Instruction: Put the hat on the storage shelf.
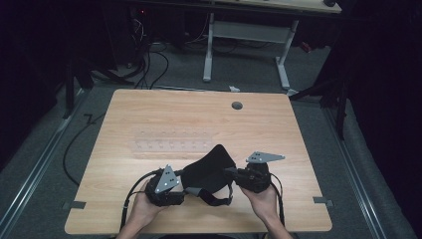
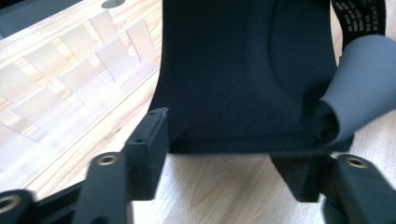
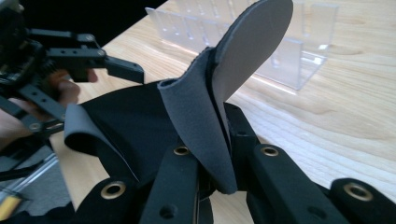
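A black fabric mask [image 1: 209,168] with a grey inner lining and a black strap [image 1: 217,199] lies on the wooden table [image 1: 149,109] near its front edge. My left gripper [image 1: 184,185] is at the mask's left end. In the left gripper view it [image 2: 224,161] stands open, with the mask's black edge [image 2: 243,84] spanning the gap between the jaws and a grey flap [image 2: 364,79] curled up at the right. My right gripper [image 1: 230,171] is at the mask's right end; in its own view it [image 3: 219,156] is shut on a raised fold of the grey lining [image 3: 219,93].
A clear plastic rack [image 1: 169,142] with upright dividers lies just beyond the mask, mid-table. A round cable hole [image 1: 237,105] sits near the far edge. Behind the table stand another desk's white legs [image 1: 208,55] and floor cables [image 1: 149,64]. Both hands [image 1: 142,209] rest at the front edge.
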`<state>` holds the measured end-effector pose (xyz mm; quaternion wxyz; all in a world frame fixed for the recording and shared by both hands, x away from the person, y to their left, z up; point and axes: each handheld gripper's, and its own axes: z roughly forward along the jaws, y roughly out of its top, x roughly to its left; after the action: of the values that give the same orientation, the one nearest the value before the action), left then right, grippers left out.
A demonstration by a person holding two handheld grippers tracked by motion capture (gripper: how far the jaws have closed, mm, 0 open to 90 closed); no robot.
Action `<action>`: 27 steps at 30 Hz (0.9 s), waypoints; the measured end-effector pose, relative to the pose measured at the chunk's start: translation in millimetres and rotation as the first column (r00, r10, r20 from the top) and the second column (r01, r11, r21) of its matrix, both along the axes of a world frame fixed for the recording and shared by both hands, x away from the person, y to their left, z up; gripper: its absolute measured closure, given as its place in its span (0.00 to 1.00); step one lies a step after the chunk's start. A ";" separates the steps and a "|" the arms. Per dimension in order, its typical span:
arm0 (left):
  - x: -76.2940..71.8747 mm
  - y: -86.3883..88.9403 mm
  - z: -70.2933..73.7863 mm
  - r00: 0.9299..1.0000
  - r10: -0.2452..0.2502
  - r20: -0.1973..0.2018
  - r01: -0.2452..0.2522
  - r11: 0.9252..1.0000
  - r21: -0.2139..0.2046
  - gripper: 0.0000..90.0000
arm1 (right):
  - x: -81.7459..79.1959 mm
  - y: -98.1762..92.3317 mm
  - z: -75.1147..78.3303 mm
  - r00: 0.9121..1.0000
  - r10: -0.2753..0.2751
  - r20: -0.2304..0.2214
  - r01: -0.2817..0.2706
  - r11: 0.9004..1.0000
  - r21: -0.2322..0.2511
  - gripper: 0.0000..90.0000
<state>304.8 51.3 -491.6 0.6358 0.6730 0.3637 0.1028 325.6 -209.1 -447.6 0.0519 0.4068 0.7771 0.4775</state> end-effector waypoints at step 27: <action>-16.0 5.9 15.6 0.977 -0.202 -0.074 0.202 0.979 -0.014 0.96 | 12.6 13.9 7.4 1.000 0.015 0.011 -0.015 1.000 0.027 0.77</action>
<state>288.8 57.1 -476.0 0.6310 0.7078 0.3174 0.0113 338.2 -195.2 -440.2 0.0470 0.3989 0.7732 0.4908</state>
